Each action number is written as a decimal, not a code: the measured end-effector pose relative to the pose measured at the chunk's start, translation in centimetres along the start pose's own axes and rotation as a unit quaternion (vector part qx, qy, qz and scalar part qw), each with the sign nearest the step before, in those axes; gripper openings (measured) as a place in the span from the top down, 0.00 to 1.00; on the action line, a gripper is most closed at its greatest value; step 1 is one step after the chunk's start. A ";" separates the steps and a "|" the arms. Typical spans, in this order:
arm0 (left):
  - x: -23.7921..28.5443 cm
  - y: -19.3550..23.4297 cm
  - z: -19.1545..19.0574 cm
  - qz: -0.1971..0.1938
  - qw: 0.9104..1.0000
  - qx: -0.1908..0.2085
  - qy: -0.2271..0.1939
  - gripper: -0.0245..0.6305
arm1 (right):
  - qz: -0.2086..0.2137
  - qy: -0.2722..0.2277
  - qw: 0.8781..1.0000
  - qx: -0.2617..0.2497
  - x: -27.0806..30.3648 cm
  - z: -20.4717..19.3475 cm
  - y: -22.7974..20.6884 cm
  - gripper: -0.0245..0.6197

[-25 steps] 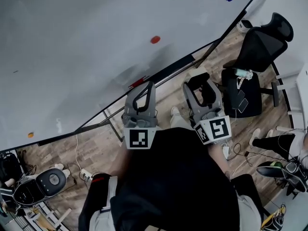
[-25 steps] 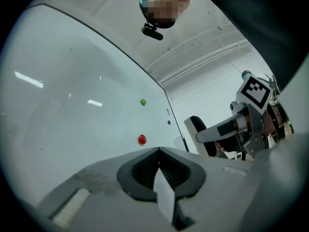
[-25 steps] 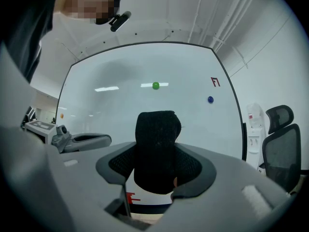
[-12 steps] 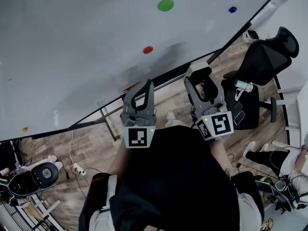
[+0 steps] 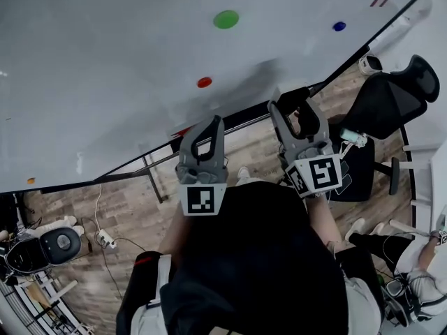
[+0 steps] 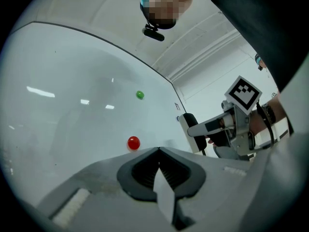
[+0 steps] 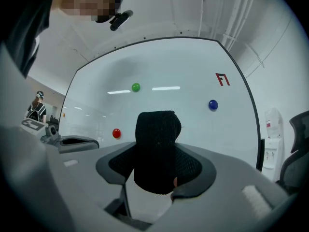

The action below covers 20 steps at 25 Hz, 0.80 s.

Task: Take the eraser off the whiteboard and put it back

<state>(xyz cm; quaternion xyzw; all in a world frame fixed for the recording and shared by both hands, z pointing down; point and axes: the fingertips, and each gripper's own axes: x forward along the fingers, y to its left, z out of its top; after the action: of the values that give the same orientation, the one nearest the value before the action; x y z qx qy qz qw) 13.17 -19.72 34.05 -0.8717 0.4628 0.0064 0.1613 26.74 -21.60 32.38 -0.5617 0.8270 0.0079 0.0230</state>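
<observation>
The right gripper [image 5: 297, 112] grasps the black eraser [image 7: 157, 146], facing the whiteboard [image 5: 105, 68]. At its 9 o'clock, the left gripper [image 5: 211, 124] is clenched and empty, with a red magnet [image 5: 204, 82] at 12 o'clock.

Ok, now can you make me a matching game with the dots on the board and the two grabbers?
Things:
1. green magnet
2. blue magnet
3. left gripper
4. right gripper

Matches:
A. shut on the black eraser
B. closest to the red mark
C. shut, with nothing in it
D. higher on the whiteboard than the red magnet

Pairs: 1-D, 2-B, 3-C, 4-A
</observation>
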 end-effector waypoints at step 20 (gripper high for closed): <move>2.4 0.6 -1.0 0.068 0.997 0.007 0.021 0.96 | 0.001 -0.006 1.000 0.001 5.4 0.3 -5.8 0.60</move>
<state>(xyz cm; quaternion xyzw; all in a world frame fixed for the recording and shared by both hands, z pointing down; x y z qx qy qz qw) 13.97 -22.27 34.46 -0.8370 0.5244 -0.0042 0.1564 30.19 -28.78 31.90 -0.5605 0.8276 0.0108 0.0281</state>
